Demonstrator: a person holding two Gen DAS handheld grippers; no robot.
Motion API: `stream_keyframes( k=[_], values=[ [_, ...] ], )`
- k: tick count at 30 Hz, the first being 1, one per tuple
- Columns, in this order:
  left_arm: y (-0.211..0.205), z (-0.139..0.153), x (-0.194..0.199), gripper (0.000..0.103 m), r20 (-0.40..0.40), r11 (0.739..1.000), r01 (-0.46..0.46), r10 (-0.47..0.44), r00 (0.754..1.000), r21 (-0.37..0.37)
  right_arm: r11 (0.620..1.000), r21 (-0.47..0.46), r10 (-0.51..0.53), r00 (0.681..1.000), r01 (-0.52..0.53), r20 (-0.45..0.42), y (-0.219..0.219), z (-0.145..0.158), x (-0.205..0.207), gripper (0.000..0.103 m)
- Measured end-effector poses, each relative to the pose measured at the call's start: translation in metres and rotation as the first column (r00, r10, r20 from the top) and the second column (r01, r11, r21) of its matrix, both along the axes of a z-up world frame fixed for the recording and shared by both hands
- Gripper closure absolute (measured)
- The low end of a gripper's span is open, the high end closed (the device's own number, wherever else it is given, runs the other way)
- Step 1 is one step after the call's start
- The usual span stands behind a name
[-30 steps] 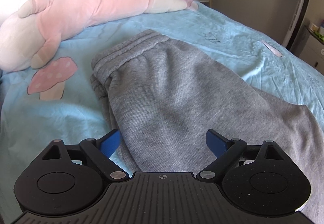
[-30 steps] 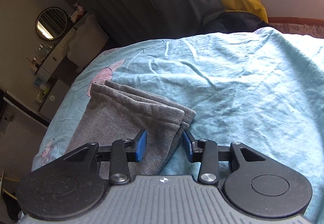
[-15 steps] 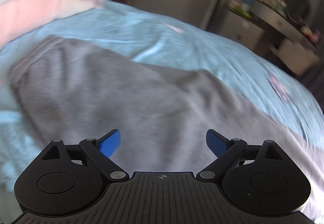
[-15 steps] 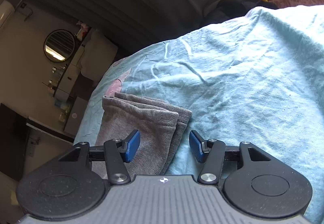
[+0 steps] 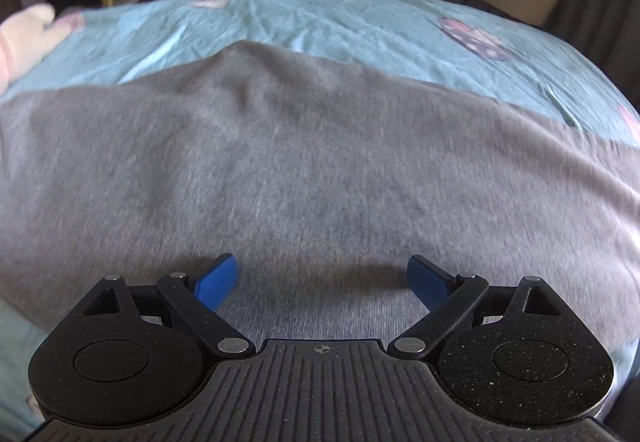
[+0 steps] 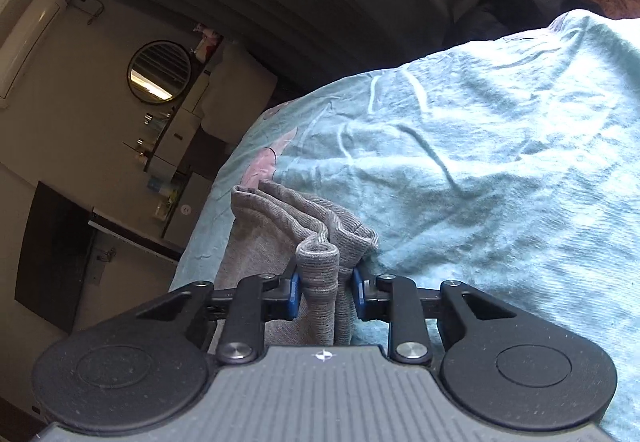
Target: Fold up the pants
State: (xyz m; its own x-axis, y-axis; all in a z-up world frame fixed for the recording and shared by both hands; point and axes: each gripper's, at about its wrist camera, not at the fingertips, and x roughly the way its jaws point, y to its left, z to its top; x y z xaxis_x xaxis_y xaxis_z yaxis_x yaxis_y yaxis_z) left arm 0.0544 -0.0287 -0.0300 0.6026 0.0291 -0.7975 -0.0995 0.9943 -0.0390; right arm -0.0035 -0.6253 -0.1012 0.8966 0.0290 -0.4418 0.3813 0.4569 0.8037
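Nearest to us, our right gripper (image 6: 325, 292) pinches the bunched hem end of the grey pants (image 6: 280, 242), fabric puckered between its blue pads. Our left gripper (image 5: 323, 280) hangs with fingers spread wide just above the broad middle of the pants (image 5: 312, 162), grasping nothing. The garment lies stretched across the blue bedsheet (image 5: 340, 22), a pink plush toy (image 5: 24, 34) at its far edge. We judge the lengthwise fold is beginning: next, the held hems must be carried toward the waistband while the left steadies the middle.
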Motion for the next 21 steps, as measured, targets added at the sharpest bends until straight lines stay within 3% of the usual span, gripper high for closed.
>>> stream_keyframes(
  k=[3, 7, 10, 12, 15, 18, 21],
  values=[
    [-0.001, -0.001, 0.001, 0.008, -0.002, 1.0, 0.004, -0.004, 1.0, -0.001, 0.999, 0.045, -0.003, 1.0, 0.002, 0.01, -0.001, -0.007, 0.0, 0.071],
    [0.004, -0.002, -0.002, 0.008, 0.006, 1.0, -0.012, 0.013, 1.0, -0.027, 1.0, 0.005, 0.021, 1.0, -0.02, -0.004, 0.006, 0.004, 0.009, 0.066],
    [0.004, 0.0, -0.005, 0.008, 0.013, 0.999, -0.01, 0.011, 1.0, -0.032, 0.997, -0.07, 0.025, 0.997, -0.03, -0.071, 0.012, 0.016, 0.02, 0.088],
    [0.006, 0.002, -0.007, 0.008, 0.019, 0.999, -0.01, 0.011, 1.0, -0.051, 0.991, -0.126, 0.026, 0.993, -0.04, -0.112, 0.016, 0.03, 0.025, 0.09],
    [0.014, 0.006, -0.01, 0.008, 0.034, 0.995, -0.022, 0.025, 0.999, -0.102, 0.971, -0.227, 0.05, 0.995, -0.069, -0.089, 0.035, 0.066, 0.034, 0.092],
    [0.022, 0.01, -0.012, 0.008, 0.048, 0.989, -0.038, 0.046, 0.998, -0.146, 0.902, -0.394, 0.164, 0.984, -0.176, -0.063, 0.08, 0.117, 0.051, 0.092],
    [0.03, 0.015, -0.015, 0.008, 0.067, 0.98, -0.056, 0.07, 0.995, -0.193, 0.797, -0.508, 0.353, 0.934, -0.327, -0.047, 0.141, 0.161, 0.07, 0.092]
  ],
)
